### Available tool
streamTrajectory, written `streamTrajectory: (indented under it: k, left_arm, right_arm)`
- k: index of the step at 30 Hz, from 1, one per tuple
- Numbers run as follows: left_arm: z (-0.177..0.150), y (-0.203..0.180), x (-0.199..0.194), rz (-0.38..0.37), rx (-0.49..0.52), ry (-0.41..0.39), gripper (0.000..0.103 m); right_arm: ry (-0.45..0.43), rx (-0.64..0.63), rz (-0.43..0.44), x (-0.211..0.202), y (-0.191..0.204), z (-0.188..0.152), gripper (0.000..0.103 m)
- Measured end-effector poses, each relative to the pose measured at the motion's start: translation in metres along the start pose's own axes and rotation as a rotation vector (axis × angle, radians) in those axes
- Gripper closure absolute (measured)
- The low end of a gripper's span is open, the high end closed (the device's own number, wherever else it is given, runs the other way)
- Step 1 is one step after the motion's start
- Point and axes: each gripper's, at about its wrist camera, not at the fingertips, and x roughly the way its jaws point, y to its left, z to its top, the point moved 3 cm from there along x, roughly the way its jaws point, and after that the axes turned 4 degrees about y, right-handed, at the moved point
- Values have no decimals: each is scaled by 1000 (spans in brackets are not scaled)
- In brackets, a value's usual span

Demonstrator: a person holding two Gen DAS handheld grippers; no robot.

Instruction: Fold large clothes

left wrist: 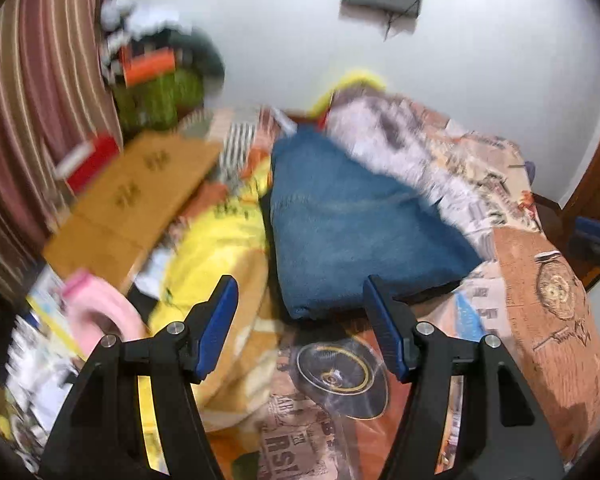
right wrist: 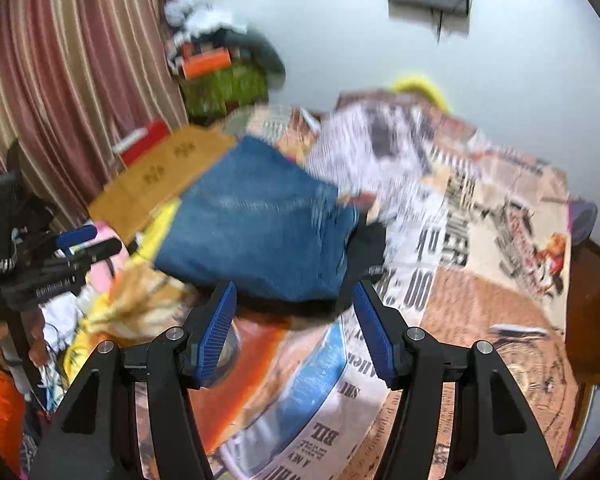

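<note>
Jeans (right wrist: 260,232) lie motion-blurred, folded on the bedspread (right wrist: 480,312); both hand-held grippers (left wrist: 300,320) (right wrist: 296,320) gape, holding nothing.

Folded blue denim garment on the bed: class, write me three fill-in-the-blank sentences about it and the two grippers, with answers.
1. The folded blue denim garment lies on a printed ____.
2. Both the left gripper and the right gripper have their jaws ____.
3. The flat brown cardboard box lies beside the striped ____.

Missing words: bedsheet; open; curtain
</note>
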Motion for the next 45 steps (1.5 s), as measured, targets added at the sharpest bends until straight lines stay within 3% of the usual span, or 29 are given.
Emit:
streamTrajectory:
  k: [9,14,17,19,23,26,29,45]
  left_arm:
    - [4,-35,-169,-72,31,-390,39]
    - [-7,-51,-229,-112,30,-541,39]
    - [-18,-57,-250,-116,14,-603,39]
    - [-28,-61,-257,-80,5,-633,37]
    - [-46,-63,-259,-64,-31,-651,15]
    - [-53,-59,-256,-89,-59,-627,10]
    - [-59,-56,-254,-73,-62,-608,4]
    - [-75,-55,-253,-50,-78,-579,3]
  right_arm:
    - [-345,-6,31,-121,32,-1,46]
    - [-523,-64,23,-174,58,-14,46]
    - [-578,-84,28,-188,70,-24,46]
    - [-596,-99,11,-188,76,-30,42]
    - [-613,-73,-26,-180,79,-37,26]
    - [-607,-68,-58,-176,82,-42,10]
    - [-599,-87,-97,-179,86,-46,2]
    - [-592,-103,-121,-181,90,-54,2]
